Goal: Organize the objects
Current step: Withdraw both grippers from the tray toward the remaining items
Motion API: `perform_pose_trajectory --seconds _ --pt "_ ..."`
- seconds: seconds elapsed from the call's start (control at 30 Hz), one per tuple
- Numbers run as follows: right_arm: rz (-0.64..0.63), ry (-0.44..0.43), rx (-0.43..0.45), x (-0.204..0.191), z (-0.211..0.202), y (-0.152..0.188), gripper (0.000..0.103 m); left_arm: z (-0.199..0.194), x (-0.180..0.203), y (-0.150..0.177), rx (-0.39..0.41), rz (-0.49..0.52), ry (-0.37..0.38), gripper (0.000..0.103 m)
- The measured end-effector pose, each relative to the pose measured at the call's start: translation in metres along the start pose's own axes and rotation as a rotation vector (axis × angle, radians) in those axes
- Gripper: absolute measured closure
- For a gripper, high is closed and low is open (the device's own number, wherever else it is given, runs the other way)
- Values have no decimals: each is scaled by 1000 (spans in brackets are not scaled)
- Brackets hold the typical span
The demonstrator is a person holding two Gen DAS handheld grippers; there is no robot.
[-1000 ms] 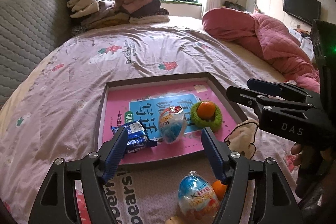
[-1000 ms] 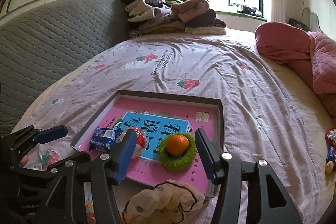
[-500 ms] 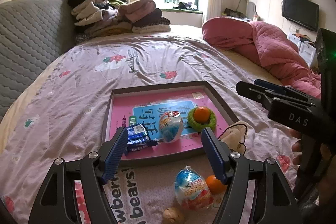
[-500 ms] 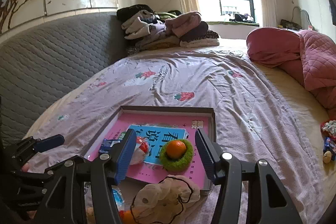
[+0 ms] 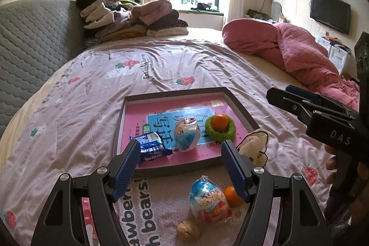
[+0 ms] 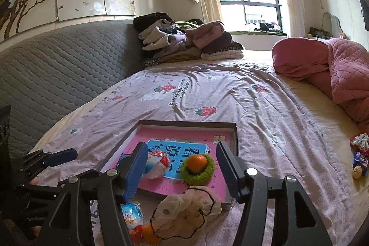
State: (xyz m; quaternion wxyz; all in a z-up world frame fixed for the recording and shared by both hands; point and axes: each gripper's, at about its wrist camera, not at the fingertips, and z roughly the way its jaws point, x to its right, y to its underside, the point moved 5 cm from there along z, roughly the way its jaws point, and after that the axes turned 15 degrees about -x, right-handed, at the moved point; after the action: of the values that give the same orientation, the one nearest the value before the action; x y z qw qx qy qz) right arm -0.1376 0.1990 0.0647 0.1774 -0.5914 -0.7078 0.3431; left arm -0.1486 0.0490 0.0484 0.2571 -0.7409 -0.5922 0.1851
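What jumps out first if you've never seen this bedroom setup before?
A shallow tray lined with a bright pink book lies mid-bed, holding an orange in a green fuzzy ring. A heaped pink quilt fills the bed's right side, and folded clothes pile up by the grey headboard.

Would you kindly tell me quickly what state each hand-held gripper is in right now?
Left hand-held gripper: open, holding nothing.
Right hand-held gripper: open, jaws just opening further, nothing between them.

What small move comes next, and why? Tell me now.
Probably lower the left tool onto the foil-wrapped chocolate egg lying on the bedsheet just short of the dark-framed tray. Its jaws stand open and empty, and that egg sits loose between them while a matching egg is already in the tray.
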Motion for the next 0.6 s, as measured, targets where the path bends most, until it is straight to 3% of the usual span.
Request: perform_pose_trajectory --seconds 0.47,0.6 --pt "7 -26 -3 0 -7 13 41 -8 12 14 -9 21 -5 29" --pt "3 -31 -7 -2 -7 17 35 -8 13 17 -17 22 -5 29"
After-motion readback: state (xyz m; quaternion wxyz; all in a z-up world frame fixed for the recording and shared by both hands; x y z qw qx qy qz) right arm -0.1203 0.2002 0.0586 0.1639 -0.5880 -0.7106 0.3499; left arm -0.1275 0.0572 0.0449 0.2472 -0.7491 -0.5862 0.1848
